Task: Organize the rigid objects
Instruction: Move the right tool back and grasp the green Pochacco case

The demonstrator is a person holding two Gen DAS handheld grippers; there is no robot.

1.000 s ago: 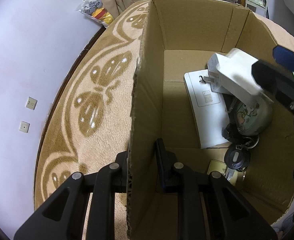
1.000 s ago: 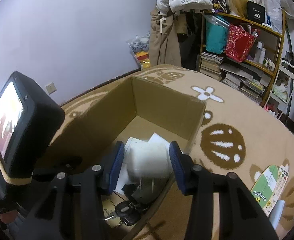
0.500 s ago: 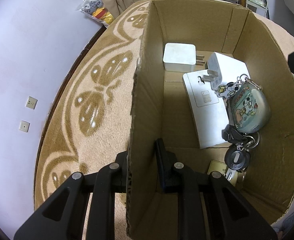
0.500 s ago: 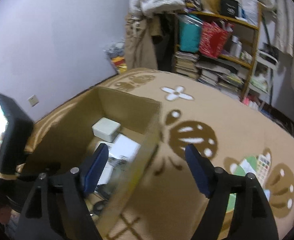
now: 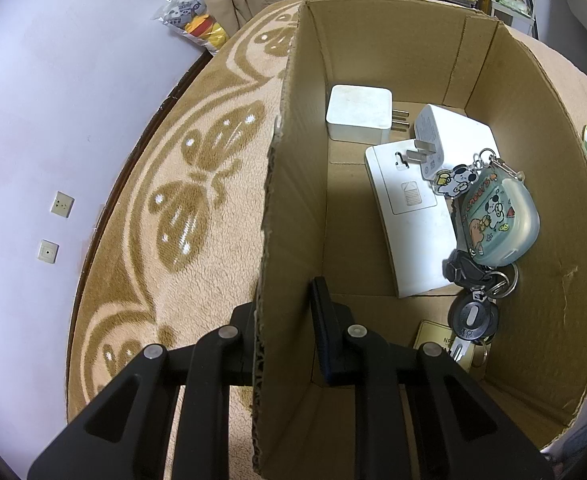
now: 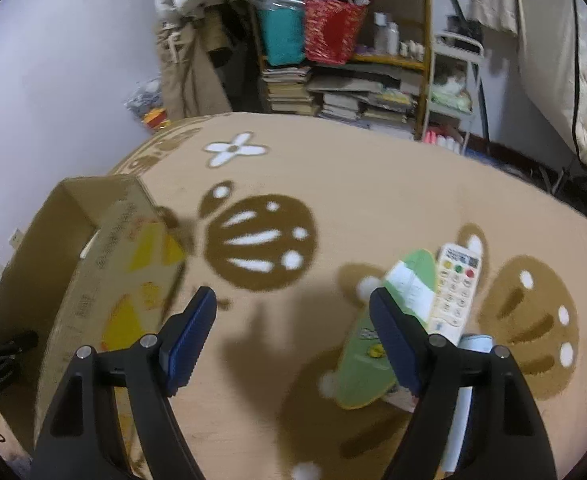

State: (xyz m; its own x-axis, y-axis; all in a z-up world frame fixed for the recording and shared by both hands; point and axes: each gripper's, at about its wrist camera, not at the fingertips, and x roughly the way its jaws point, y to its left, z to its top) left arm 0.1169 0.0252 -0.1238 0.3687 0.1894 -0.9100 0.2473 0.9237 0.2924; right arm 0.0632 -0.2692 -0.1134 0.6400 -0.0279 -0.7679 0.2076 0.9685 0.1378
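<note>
My left gripper (image 5: pixel 283 316) is shut on the left wall of the cardboard box (image 5: pixel 293 184), one finger outside and one inside. Inside the box lie a white square charger (image 5: pixel 358 113), a second white plug adapter (image 5: pixel 449 136), a flat white device (image 5: pixel 411 220), a cartoon-printed case (image 5: pixel 497 220) and a bunch of keys (image 5: pixel 473 312). My right gripper (image 6: pixel 291 334) is open and empty above the carpet, to the right of the box (image 6: pixel 93 264). A white remote control (image 6: pixel 455 286) and a green cartoon-shaped item (image 6: pixel 367 364) lie just right of it.
The box stands on a beige carpet with brown butterfly patterns (image 5: pixel 189 208). Shelves of books and bags (image 6: pixel 333 60) line the far wall. A bag of plush toys (image 5: pixel 193 24) sits by the wall. A light blue item (image 6: pixel 463 400) lies under the right finger.
My right gripper let go of the white charger into the box, opened, and swung right out over the carpet toward the remote. The left gripper stayed clamped on the box wall.
</note>
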